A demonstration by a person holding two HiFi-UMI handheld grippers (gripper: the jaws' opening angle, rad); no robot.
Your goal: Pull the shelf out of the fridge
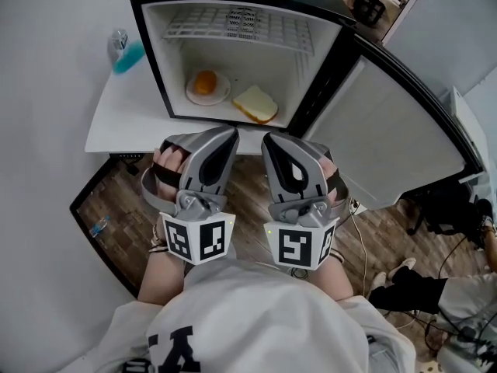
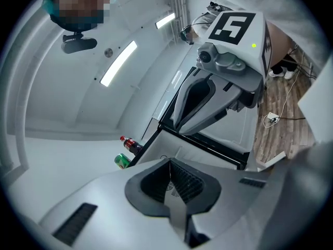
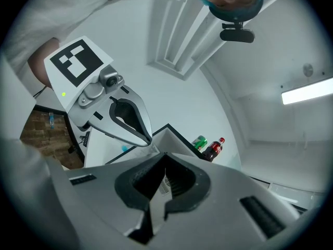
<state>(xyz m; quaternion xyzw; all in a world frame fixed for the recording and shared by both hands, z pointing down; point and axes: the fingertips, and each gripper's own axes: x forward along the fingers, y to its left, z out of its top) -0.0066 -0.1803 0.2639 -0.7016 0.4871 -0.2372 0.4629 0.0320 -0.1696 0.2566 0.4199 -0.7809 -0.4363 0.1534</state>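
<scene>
The small black fridge stands open on a white table. Its white wire shelf sits high inside, level in its slots. My left gripper and right gripper hang side by side just in front of the fridge's lower edge, tips pointing at it, short of the opening. Both are shut with nothing between the jaws. The left gripper view shows my left gripper closed, with the right one beside it. In the right gripper view my right gripper is closed too.
Below the shelf lie a plate with an orange item and a slice of bread. The fridge door swings wide to the right. A teal bottle stands left of the fridge. A cola bottle and green can sit on top.
</scene>
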